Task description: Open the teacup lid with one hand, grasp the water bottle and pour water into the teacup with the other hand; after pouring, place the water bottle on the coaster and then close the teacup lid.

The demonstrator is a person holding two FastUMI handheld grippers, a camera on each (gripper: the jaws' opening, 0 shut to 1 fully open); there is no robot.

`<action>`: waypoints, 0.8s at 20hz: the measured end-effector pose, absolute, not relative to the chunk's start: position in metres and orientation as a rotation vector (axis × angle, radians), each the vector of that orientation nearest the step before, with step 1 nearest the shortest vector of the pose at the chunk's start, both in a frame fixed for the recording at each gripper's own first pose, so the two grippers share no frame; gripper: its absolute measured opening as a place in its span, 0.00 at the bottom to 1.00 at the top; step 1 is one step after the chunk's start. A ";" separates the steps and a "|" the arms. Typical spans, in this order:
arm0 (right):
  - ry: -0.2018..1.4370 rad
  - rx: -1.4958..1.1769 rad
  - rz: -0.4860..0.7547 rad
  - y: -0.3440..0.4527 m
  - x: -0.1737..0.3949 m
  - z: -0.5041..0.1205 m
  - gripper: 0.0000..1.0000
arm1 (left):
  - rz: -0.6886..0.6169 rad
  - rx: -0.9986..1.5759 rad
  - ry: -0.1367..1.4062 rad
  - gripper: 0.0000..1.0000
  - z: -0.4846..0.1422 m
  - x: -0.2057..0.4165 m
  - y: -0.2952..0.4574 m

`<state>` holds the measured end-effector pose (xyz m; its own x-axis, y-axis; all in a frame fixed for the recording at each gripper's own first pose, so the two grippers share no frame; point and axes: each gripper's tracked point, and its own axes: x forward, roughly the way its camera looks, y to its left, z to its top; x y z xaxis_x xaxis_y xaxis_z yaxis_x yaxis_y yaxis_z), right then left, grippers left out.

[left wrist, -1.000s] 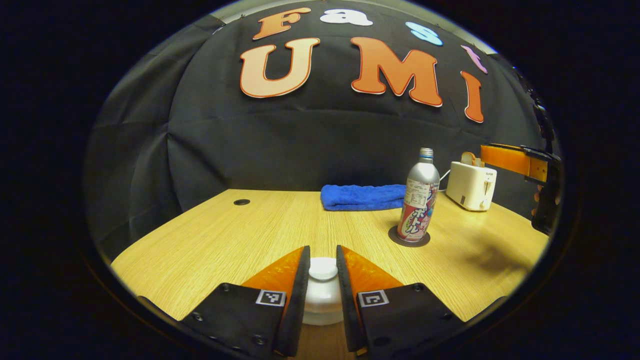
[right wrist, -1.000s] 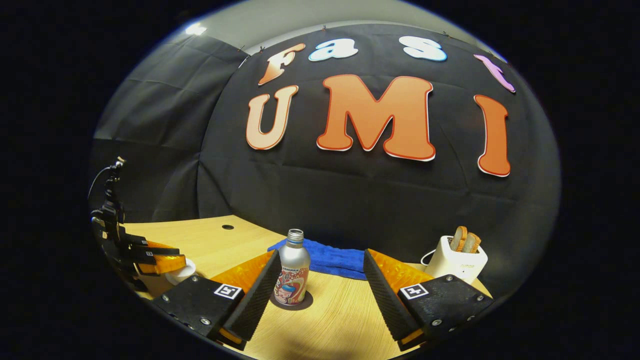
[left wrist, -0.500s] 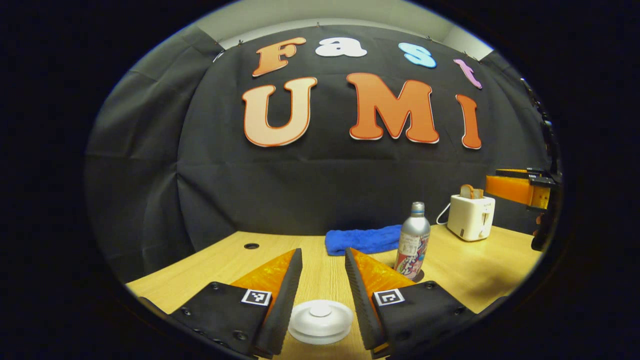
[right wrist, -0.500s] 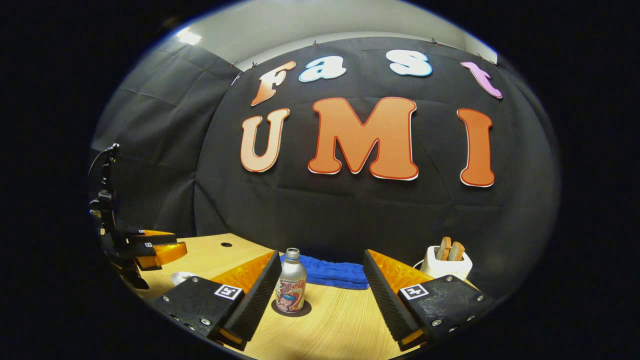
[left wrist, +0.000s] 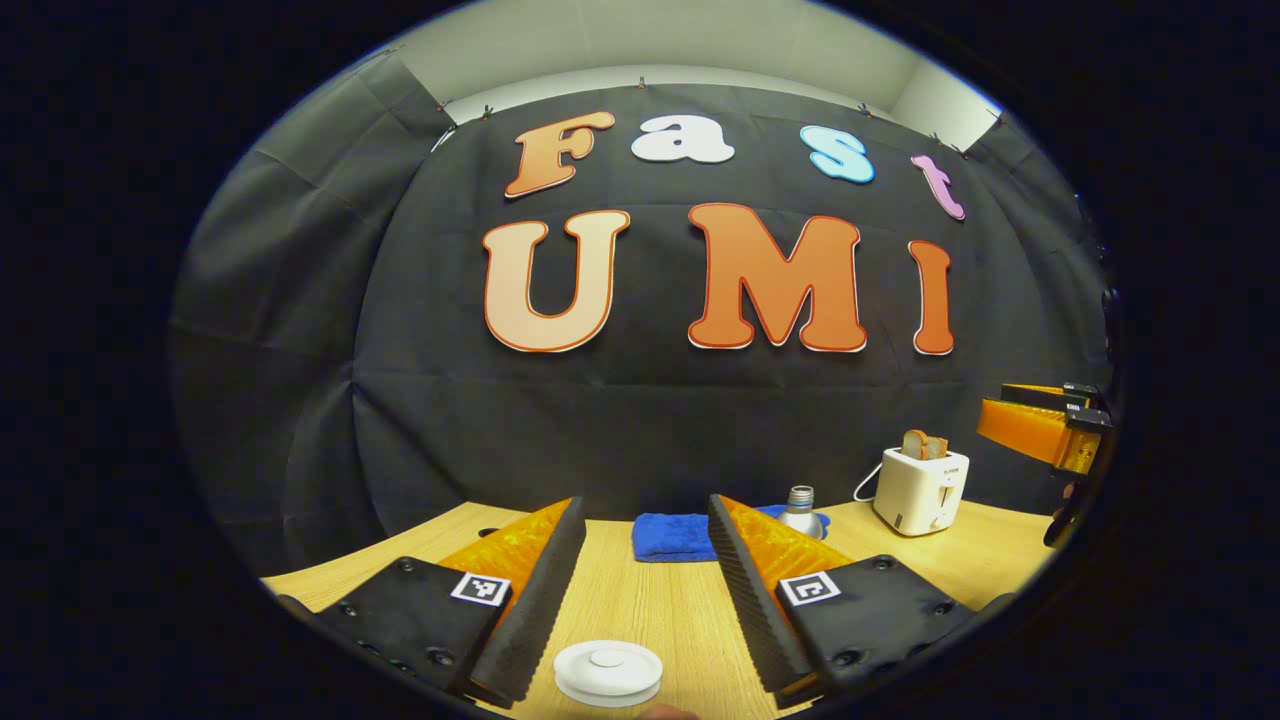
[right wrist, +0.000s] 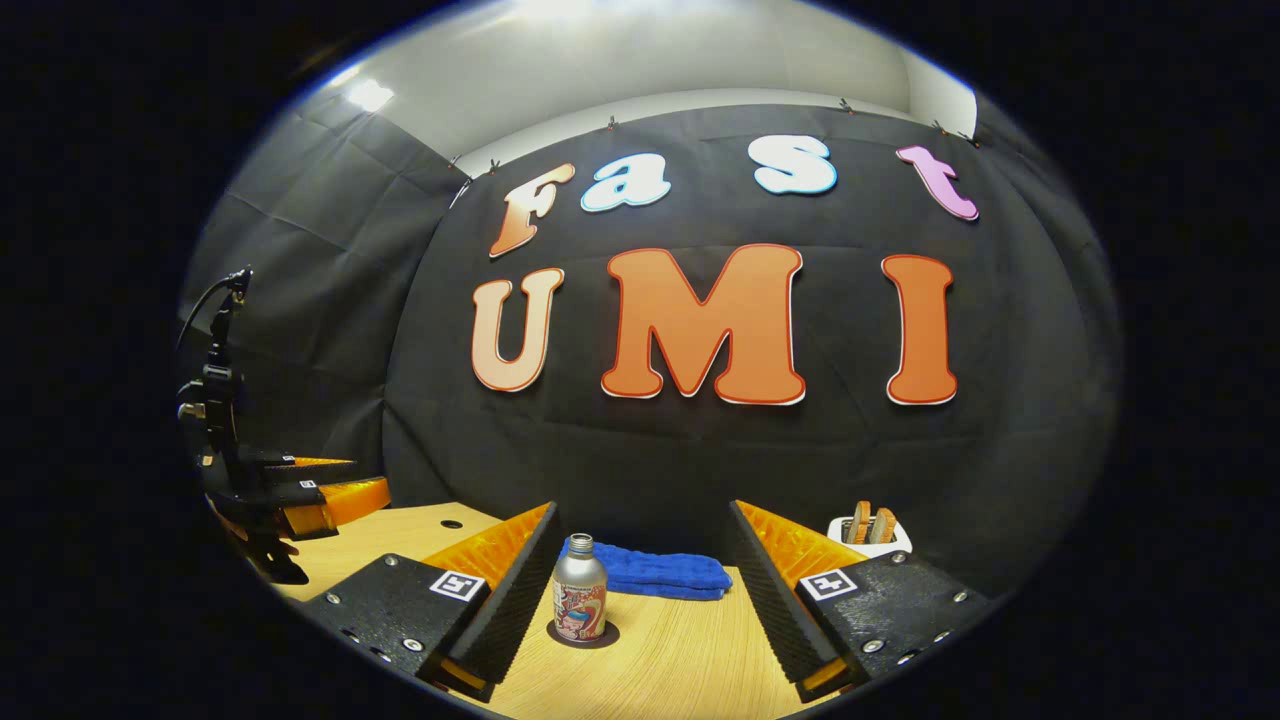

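My left gripper (left wrist: pixel 640 575) wide, empty above white lid (left wrist: pixel 608 672) on teacup. My right gripper (right wrist: pixel 640 580) wide, empty; water bottle (right wrist: pixel 579 600) parked on coaster (right wrist: pixel 584 636), so task looks finished.

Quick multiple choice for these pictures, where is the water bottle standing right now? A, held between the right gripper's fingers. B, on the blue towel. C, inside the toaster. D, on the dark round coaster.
D: in the right gripper view the water bottle stands upright on the coaster on the table, in front of the blue towel, with the right gripper open and not touching it.
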<state>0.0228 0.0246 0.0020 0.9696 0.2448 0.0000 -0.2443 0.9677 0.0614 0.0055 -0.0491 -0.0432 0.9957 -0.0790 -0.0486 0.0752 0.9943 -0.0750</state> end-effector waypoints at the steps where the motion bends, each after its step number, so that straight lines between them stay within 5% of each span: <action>1: 0.006 0.056 0.239 0.023 0.021 0.002 0.98 | -0.072 -0.077 0.044 0.92 -0.039 0.005 -0.048; 5: 0.013 0.014 0.204 0.020 0.013 0.007 0.99 | -0.059 -0.103 0.042 1.00 -0.027 0.002 -0.047; 16: 0.051 0.027 0.184 0.033 0.006 -0.004 0.99 | -0.027 -0.085 0.038 0.95 -0.024 -0.013 -0.034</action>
<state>0.0056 0.0333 -0.0041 0.9818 0.1838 -0.0479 -0.1824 0.9827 0.0316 -0.0129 -0.0336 -0.0244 0.9989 -0.0287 -0.0369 0.0255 0.9960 -0.0859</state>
